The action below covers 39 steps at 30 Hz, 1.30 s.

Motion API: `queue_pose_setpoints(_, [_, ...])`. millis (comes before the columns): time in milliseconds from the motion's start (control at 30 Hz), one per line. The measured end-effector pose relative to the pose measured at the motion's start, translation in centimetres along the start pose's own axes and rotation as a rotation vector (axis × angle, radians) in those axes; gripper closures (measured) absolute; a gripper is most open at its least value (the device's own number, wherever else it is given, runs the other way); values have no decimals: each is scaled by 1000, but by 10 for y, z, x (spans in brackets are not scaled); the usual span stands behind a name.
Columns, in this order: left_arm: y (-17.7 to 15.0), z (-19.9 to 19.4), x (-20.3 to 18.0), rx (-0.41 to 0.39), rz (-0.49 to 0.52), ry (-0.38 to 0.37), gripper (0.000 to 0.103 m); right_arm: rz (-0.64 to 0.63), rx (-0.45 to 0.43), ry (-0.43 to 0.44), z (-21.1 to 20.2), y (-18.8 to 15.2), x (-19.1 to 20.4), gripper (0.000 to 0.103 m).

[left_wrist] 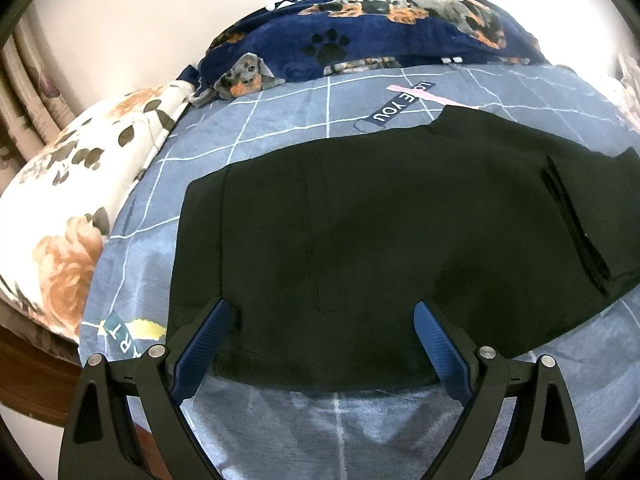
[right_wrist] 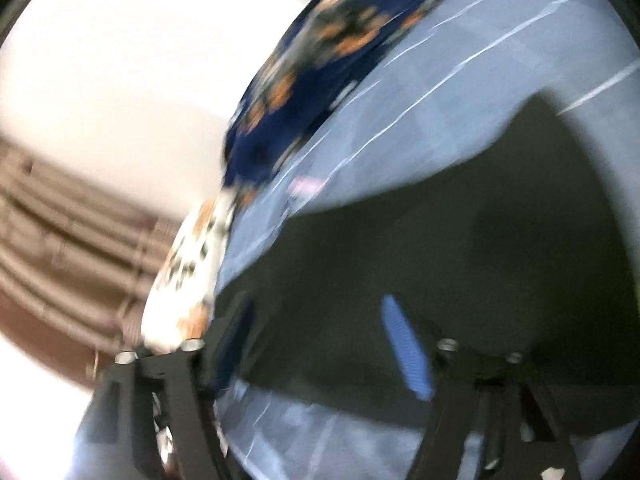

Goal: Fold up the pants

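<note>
One black pants (left_wrist: 360, 220) piece folded flat (creased), left tongs (left_wrist: 324, 320) wide, right tongs (right_wrist: 320, 336) parted, empty.

Black pants (left_wrist: 360, 220) lie flat on the bed, already folded into a broad, roughly rectangular block. Fabric is plain, dark and matte, mostly smooth with few wrinkles. A faint long stitched seam runs down the middle-left of the top layer, and a straight vertical fold or seam line sits near the left edge. At the right end, several stacked layer edges show as thin dark ridges, slanting diagonally. Far edge steps up at the right into a raised corner. Near edge runs in a straight line. In the right wrist view the pants (right_wrist: 440, 240) are blurred, a dark flat mass.
</note>
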<state>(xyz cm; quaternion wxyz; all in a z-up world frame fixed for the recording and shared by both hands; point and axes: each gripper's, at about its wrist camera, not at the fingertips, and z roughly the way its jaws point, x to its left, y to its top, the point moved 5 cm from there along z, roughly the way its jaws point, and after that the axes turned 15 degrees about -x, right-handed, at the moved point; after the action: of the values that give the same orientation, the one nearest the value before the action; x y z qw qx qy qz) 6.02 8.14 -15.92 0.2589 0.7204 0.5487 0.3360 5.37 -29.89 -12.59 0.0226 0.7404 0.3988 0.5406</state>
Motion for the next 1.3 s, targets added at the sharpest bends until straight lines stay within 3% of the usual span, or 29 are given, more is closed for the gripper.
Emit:
queue_pose_setpoints(100, [-1,2,0,18,-4,-3,10,53,-52,-96,-16,31,-40,81])
queue_pose_setpoints(367, [-1,0,-9,38,21,10,10,31,-53,-163,-8,65,-71,84])
queue_pose_setpoints(500, [0,1,-10,39,22,11,10,116,-85,-173,-11,78,-94,85])
queue_pose_setpoints(700, [-3,0,-13,54,32,6,10,192,-92,-183,-18,77,-123,98])
queue_pose_setpoints(900, [2,-5,-8,35,27,6,10,223,-116,-92,-40,80,-111,81])
queue_pose_setpoints(1000, [6,-2,-3,33,5,3,10,263,-52,56,-56,65,-99,76])
queue_pose_setpoints(1067, [6,0,-2,40,-10,-3,10,225,-9,94,-67,50,-91,76])
queue_pose_setpoints(1267, [8,-2,-2,35,-19,-5,10,90,96,27,-77,5,-88,76])
queue_pose_setpoints(1300, [10,-3,-1,29,-20,-5,10,99,101,18,-77,2,-93,81])
